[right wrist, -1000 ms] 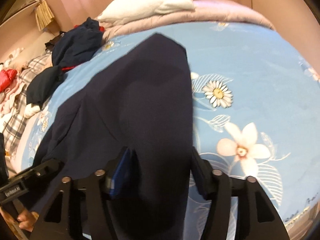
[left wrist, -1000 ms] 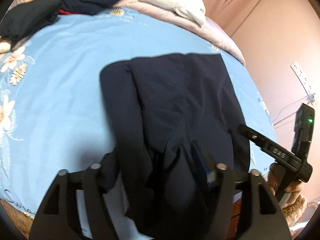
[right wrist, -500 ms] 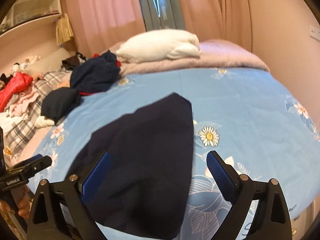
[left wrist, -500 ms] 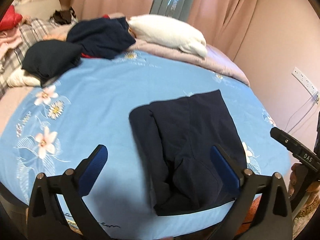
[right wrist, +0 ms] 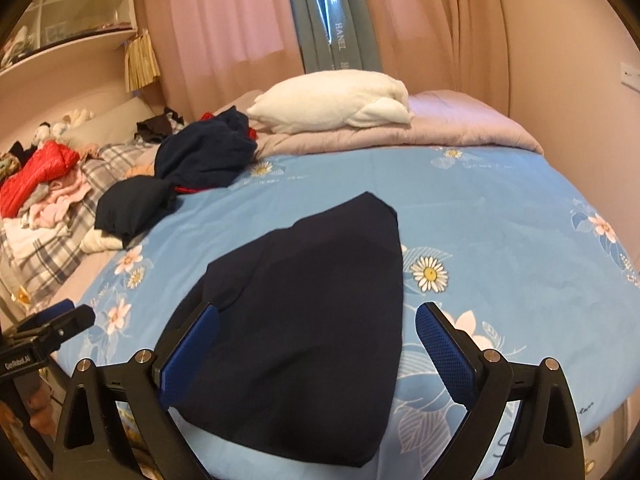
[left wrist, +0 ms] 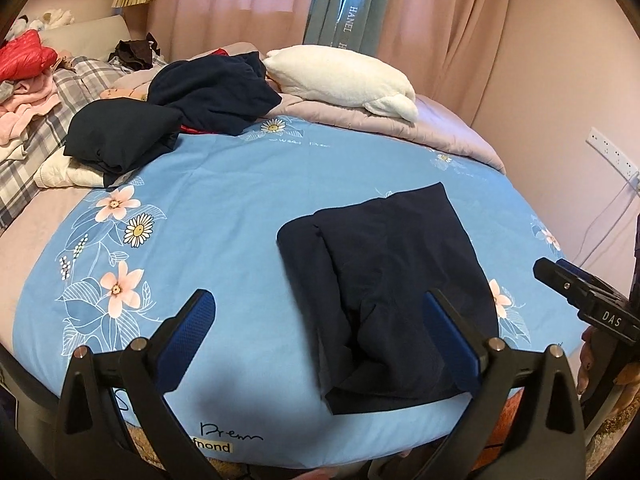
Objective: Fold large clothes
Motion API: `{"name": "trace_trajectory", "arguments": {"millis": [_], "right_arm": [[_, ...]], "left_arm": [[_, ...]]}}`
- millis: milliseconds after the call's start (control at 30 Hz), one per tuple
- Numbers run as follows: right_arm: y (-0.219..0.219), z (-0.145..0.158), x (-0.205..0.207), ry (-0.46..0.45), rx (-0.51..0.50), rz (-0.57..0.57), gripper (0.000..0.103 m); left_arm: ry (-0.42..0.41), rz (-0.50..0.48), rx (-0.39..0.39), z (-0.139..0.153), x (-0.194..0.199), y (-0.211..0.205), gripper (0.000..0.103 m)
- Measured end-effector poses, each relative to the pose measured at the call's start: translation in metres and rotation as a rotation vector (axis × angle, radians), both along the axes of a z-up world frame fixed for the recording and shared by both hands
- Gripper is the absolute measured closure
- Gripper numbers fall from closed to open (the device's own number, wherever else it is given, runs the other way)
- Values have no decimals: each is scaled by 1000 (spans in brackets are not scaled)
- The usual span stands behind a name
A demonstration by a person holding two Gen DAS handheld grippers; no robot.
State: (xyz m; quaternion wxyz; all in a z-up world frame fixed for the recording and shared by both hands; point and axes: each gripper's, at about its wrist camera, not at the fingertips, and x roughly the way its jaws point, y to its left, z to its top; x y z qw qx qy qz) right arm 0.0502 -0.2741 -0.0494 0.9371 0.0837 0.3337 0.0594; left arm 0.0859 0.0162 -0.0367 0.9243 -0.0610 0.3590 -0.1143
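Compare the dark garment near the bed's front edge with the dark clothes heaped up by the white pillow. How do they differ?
The navy garment lies flat and folded, alone on the blue sheet. The dark clothes heap is crumpled and bunched, with red fabric showing beneath. The garment sits nearest the grippers, while the heap is far back beside the white pillow. Both look navy.

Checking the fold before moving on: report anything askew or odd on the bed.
The folded navy garment lies skewed, its near end bunched and uneven at the blue sheet's edge. Unfolded dark clothes sit heaped by the white pillow.
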Motion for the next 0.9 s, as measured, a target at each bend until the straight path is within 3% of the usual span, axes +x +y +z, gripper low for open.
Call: {"name": "trace_trajectory", "arguments": {"millis": [900], "right_arm": [[5,-9,0,43,-7,-21,5]], "left_arm": [[39,-32,-10,-10,-3,-7,0]]}}
